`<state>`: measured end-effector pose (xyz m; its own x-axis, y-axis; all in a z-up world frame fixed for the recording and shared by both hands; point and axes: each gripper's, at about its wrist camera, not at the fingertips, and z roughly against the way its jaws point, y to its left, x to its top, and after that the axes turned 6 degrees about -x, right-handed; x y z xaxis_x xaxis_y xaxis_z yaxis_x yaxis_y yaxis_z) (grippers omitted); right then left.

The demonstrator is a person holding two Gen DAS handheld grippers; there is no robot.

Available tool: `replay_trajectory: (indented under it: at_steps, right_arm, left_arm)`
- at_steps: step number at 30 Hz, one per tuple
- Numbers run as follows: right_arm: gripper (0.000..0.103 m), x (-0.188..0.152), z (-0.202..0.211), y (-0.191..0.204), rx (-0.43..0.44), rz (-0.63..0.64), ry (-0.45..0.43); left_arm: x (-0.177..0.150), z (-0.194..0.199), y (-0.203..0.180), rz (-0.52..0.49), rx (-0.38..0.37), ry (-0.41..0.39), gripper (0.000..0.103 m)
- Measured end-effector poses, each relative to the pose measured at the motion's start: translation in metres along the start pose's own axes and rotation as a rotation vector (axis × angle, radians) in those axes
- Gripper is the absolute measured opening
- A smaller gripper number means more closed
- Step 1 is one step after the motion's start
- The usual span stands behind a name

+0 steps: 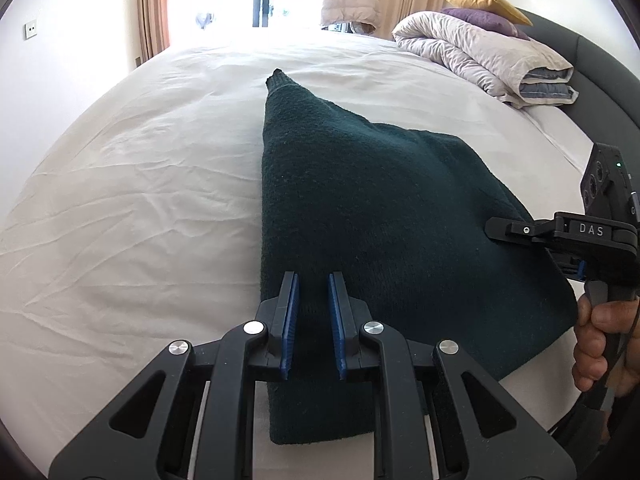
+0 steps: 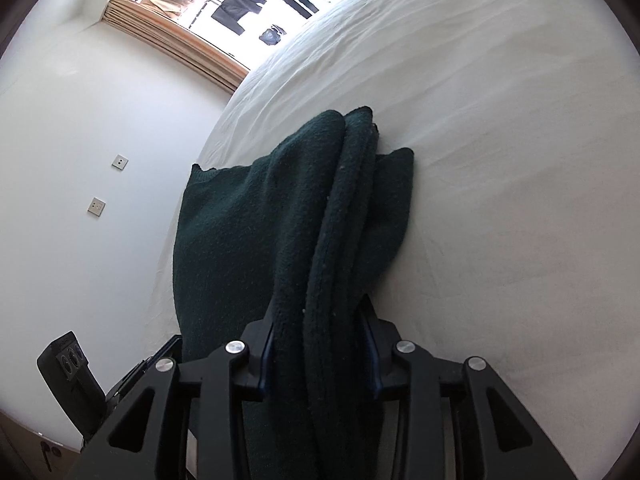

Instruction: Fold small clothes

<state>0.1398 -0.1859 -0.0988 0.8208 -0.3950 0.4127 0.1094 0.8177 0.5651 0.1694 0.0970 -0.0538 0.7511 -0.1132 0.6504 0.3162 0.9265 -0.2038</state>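
A dark green knitted garment (image 1: 380, 200) lies folded on the white bed sheet (image 1: 140, 200), one corner pointing toward the window. My left gripper (image 1: 313, 276) is shut on its near left edge, with cloth pinched between the blue pads. At the right, the right gripper's upper finger (image 1: 504, 229) rests on the garment's right edge, held by a person's hand (image 1: 600, 332). In the right wrist view several thick folds of the garment (image 2: 240, 220) fill the gap between the fingers of my right gripper (image 2: 320, 304), whose tips are hidden by the cloth.
A folded grey duvet (image 1: 480, 52) with a yellow pillow (image 1: 486, 2) and a purple pillow (image 1: 480, 18) sits at the far right against the dark headboard (image 1: 592, 64). The wrinkled sheet (image 2: 500, 160) spreads wide around the garment. A curtained window is beyond the bed.
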Motion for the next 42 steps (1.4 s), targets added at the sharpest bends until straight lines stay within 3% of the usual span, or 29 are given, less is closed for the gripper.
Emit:
replay_trajectory:
  at_steps: [4, 7, 10, 12, 14, 16, 18, 21, 26, 29, 31, 33, 38, 42]
  right_arm:
    - [0.063, -0.004, 0.031, 0.002, -0.120, 0.007, -0.074]
    - [0.066, -0.019, 0.065, 0.019, -0.232, 0.085, -0.183]
    - [0.073, -0.043, 0.099, 0.045, -0.299, 0.187, -0.308]
    - [0.085, -0.064, 0.118, 0.067, -0.344, 0.265, -0.396]
    - [0.098, -0.083, 0.136, 0.087, -0.371, 0.329, -0.482]
    - [0.103, -0.102, 0.154, 0.105, -0.381, 0.384, -0.577]
    - [0.103, -0.115, 0.168, 0.121, -0.413, 0.428, -0.649]
    - [0.103, -0.126, 0.189, 0.143, -0.463, 0.471, -0.710]
    - [0.103, -0.137, 0.221, 0.174, -0.462, 0.534, -0.718]
    - [0.103, -0.142, 0.231, 0.185, -0.482, 0.551, -0.680]
    - [0.103, -0.145, 0.235, 0.190, -0.485, 0.537, -0.667]
    - [0.103, -0.145, 0.236, 0.190, -0.483, 0.501, -0.637]
    - [0.103, -0.142, 0.224, 0.176, -0.457, 0.417, -0.552]
    - [0.103, -0.144, 0.212, 0.160, -0.437, 0.367, -0.491]
  left_arm:
    - [-0.002, 0.006, 0.001, 0.023, -0.004, 0.007, 0.016]
    - [-0.006, 0.020, -0.001, 0.023, -0.006, -0.004, 0.016]
    - [-0.013, 0.042, -0.005, 0.005, 0.006, -0.079, 0.018]
    - [-0.016, 0.062, -0.013, -0.025, 0.041, -0.145, 0.032]
    - [-0.019, 0.091, -0.024, -0.063, 0.083, -0.251, 0.083]
    - [-0.023, 0.127, -0.036, -0.109, 0.148, -0.407, 0.100]
    - [-0.027, 0.158, -0.049, -0.160, 0.195, -0.528, 0.103]
    - [-0.027, 0.186, -0.060, -0.191, 0.241, -0.588, 0.103]
    - [-0.034, 0.220, -0.067, -0.180, 0.246, -0.589, 0.103]
    - [-0.033, 0.231, -0.062, -0.125, 0.233, -0.528, 0.103]
    - [-0.033, 0.237, -0.059, -0.072, 0.272, -0.487, 0.103]
    - [-0.032, 0.232, -0.054, -0.032, 0.311, -0.427, 0.103]
    - [-0.043, 0.203, -0.051, 0.022, 0.253, -0.287, 0.103]
    - [-0.052, 0.182, -0.054, 0.020, 0.254, -0.233, 0.103]
